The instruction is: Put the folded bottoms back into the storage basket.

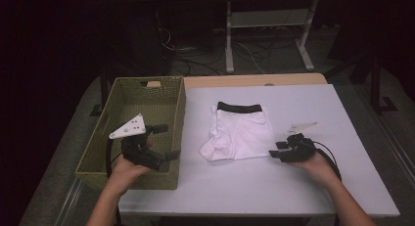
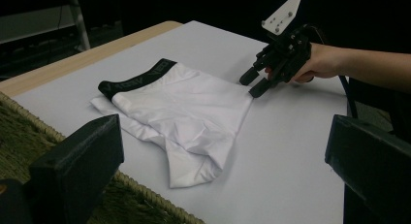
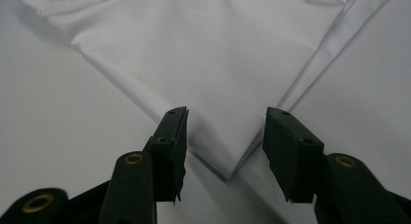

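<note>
Between the right gripper's (image 3: 225, 136) parted jaws, smooth folded white underwear's (image 3: 213, 64) pointed corner

The left tool (image 1: 165, 142) hangs over the basket (image 1: 113, 98) and hides part of its near right wall in the high view. In its own view both jaws are cut off by the bottom edge, and the basket shows just as a strip of weave at the lower left. The lettering on the black waistband (image 2: 137, 79) of the white underwear (image 2: 180, 115) is too small to read. In the right tool's view the underwear (image 3: 213, 64) runs off the top edge, and whether the pads touch its corner cannot be told. The bench's (image 1: 313, 108) near edge hides both forearms' lower parts.
</note>
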Motion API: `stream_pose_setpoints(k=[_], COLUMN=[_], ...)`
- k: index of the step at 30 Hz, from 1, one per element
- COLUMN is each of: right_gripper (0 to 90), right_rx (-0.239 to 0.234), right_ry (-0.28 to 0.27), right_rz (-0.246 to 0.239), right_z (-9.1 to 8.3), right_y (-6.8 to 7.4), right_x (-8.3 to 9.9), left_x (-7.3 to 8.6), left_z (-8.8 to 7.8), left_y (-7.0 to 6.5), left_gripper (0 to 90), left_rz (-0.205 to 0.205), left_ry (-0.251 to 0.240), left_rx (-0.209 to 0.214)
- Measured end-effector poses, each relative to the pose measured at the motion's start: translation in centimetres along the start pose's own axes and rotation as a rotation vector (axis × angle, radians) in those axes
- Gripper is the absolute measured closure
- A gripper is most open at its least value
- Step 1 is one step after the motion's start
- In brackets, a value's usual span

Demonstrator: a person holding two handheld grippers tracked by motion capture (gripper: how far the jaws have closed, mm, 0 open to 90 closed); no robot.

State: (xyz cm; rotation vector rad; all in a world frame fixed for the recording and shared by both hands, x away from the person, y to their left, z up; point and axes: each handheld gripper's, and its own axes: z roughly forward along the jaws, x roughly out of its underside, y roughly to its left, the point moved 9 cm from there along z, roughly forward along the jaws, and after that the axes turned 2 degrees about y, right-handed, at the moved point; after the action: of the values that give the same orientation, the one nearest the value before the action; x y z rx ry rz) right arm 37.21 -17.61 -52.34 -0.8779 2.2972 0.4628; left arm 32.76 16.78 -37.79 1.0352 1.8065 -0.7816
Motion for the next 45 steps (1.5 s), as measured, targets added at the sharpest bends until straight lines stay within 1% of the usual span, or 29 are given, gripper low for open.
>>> stream_pose_setpoints(k=[2, 8, 9, 14, 17, 22, 23, 24, 27, 29, 32, 38, 41, 43, 45], right_gripper=[50.2, 51.7, 53.8, 62.7, 69.3, 73.8, 76.1, 76.1, 81.7, 82.5, 84.4, 85.1, 85.1, 85.1, 85.1], right_rx=[0.002, 0.011, 0.023, 0.039, 0.042, 0.044, 0.043, 0.043, 0.042, 0.044, 0.05, 0.035, 0.035, 0.032, 0.032], right_ry=[0.009, 0.005, 0.006, 0.008, 0.005, 0.004, 0.005, 0.005, 0.003, 0.004, 0.003, 0.004, -0.005, -0.013, -0.02], right_rz=[-0.005, -0.019, -0.031, -0.038, -0.035, -0.041, -0.042, -0.042, -0.052, -0.054, -0.07, -0.05, -0.06, -0.055, -0.059], right_z=[0.2, 0.2, 0.2, 0.2, 0.2, 0.3, 0.3, 0.3, 0.3, 0.3, 0.3, 0.3, -0.1, -0.5, -0.8], right_y=[0.0, 0.1, 0.1, 0.0, 0.0, 0.0, 0.0, 0.0, 0.0, 0.0, 0.0, -0.1, 0.0, 0.0, 0.0], right_x=[0.1, 0.2, 0.2, 0.2, 0.2, 0.2, 0.2, 0.2, 0.2, 0.2, 0.1, -0.1, -0.6, -0.7, -0.8], left_x=[0.0, 0.0, 0.0, 0.0, 0.0, 0.0, 0.0, 0.0, 0.0, 0.0, 0.0, 0.0, 0.0, 0.0, 0.0], left_z=[0.0, 0.0, 0.0, 0.0, 0.0, 0.0, 0.0, 0.0, 0.0, 0.0, 0.0, 0.1, 0.0, 0.0, 0.0], left_y=[0.0, 0.0, 0.0, 0.0, 0.0, 0.0, 0.0, 0.0, 0.0, 0.0, 0.0, 0.0, 0.0, 0.0, 0.0], left_gripper=[0.4, 0.4, 0.4, 0.4, 0.4, 0.4, 0.4, 0.4, 0.4, 0.4, 0.4, 0.4, 0.4, 0.4, 0.4], left_rz=[0.0, 0.001, 0.0, 0.0, 0.0, -0.001, -0.001, -0.001, -0.001, -0.001, -0.002, -0.002, -0.003, -0.003, -0.001], left_ry=[0.0, -0.001, 0.0, 0.0, 0.001, 0.001, 0.001, 0.001, 0.002, 0.002, 0.002, 0.003, 0.002, 0.002, 0.002], left_rx=[0.0, 0.001, 0.002, 0.002, 0.002, 0.001, 0.001, 0.001, 0.002, 0.002, 0.004, 0.006, 0.007, 0.007, 0.006])
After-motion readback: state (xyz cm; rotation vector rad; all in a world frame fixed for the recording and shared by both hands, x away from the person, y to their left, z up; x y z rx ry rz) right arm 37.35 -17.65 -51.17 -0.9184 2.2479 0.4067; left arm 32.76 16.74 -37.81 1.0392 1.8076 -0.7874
